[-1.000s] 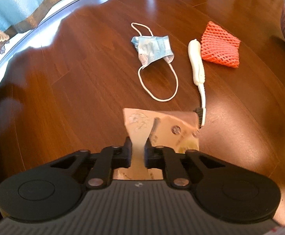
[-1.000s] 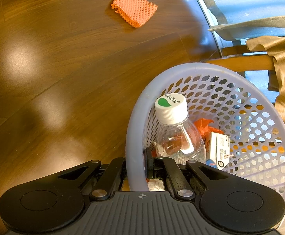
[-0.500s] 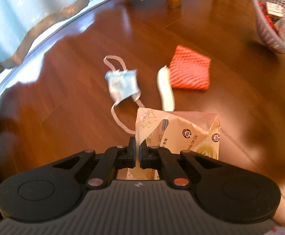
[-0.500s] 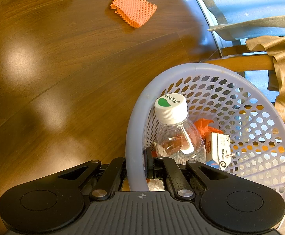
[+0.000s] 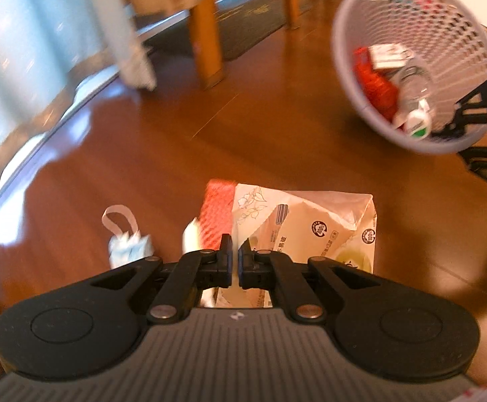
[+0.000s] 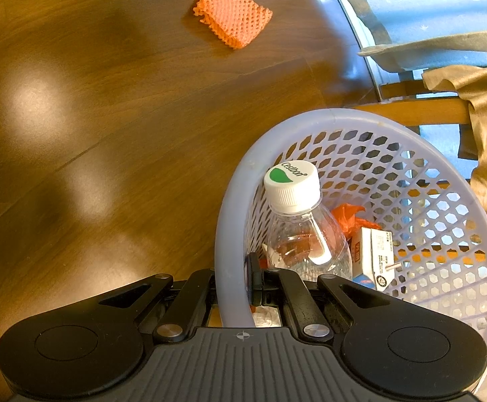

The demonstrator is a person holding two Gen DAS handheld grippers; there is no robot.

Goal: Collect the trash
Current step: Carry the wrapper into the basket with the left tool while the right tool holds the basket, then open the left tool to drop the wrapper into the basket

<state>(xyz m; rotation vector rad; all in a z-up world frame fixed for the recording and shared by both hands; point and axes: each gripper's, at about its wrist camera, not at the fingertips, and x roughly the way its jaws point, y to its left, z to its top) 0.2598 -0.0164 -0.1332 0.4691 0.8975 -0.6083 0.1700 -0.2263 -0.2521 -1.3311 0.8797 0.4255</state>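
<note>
1. The left gripper (image 5: 235,261) is clenched on a tissue wrapper (image 5: 307,227), held above the floor; the carry step is in hand.
2. The right gripper (image 6: 235,278) clamps the rim of the basket (image 6: 230,221), tilted; next, the wrapper likely needs releasing over its opening.

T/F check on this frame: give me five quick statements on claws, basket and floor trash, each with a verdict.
1. The left claw is shut on the tissue wrapper. True.
2. The right claw hangs free above the floor. False: it grips the rim of the basket.
3. The basket holds a capped clear bottle and a small carton. True.
4. The orange foam net is already in the basket. False: it lies on the wood floor.
5. The face mask is pinched in the left claw. False: it lies on the floor, left of that claw.
</note>
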